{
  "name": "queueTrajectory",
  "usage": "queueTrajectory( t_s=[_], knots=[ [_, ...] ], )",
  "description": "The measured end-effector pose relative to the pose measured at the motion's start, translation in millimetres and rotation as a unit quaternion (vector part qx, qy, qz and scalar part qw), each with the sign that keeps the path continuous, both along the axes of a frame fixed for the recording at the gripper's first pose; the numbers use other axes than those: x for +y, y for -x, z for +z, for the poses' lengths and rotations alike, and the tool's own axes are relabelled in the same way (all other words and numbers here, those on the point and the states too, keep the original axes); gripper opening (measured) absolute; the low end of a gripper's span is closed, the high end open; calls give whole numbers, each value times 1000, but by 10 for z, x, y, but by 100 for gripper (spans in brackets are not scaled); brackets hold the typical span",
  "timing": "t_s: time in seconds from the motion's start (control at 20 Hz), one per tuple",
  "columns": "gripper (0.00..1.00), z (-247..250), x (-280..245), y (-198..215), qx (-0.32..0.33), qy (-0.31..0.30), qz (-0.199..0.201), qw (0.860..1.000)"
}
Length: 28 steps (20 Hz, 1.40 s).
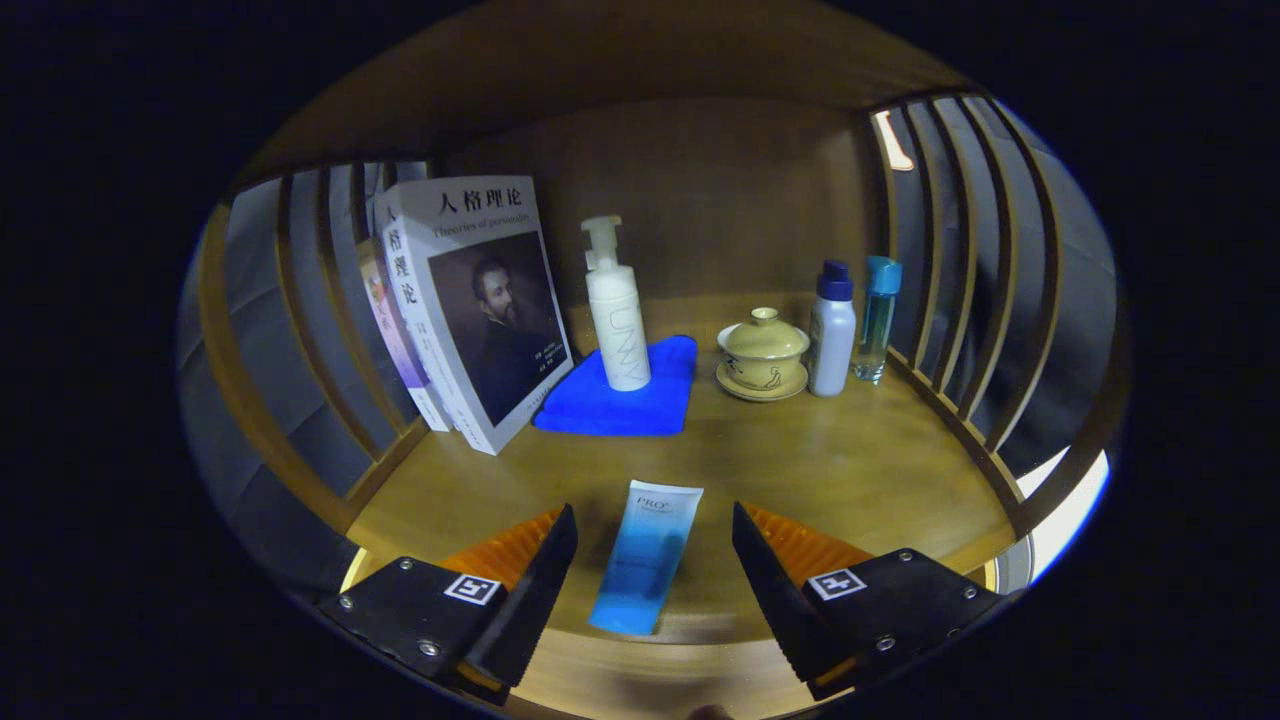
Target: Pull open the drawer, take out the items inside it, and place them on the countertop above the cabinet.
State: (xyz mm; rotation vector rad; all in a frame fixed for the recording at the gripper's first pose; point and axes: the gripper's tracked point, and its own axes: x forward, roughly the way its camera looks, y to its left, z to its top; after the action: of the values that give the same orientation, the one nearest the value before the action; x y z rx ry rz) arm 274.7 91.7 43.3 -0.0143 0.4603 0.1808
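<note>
Currently gripper (pixel 655 560) fingers spread, blue tube (pixel 645 570) lying flat between them untouched on wooden countertop (pixel 850 470), pump bottle (pixel 615 310) on blue cloth (pixel 650 400) beyond.

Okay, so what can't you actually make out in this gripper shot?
- Books behind the front book: covers hidden by it.
- Blue cloth: partly covered by the pump bottle.
- Teal bottle: partly hidden by the white bottle.
- Tube, lying between the open gripper's fingers: small print unreadable.
</note>
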Motion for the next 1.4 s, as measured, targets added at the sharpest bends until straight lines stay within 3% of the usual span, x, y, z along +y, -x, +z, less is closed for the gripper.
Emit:
queueTrajectory(
  t_s=[0.6, 0.95, 1.4],
  knots=[
    [96, 194, -73, 966, -120, 23, 4, 992],
    [95, 312, -65, 1740, -197, 32, 9, 980],
    [96, -97, 3, 2406, -204, 26, 20, 979]
  ],
)
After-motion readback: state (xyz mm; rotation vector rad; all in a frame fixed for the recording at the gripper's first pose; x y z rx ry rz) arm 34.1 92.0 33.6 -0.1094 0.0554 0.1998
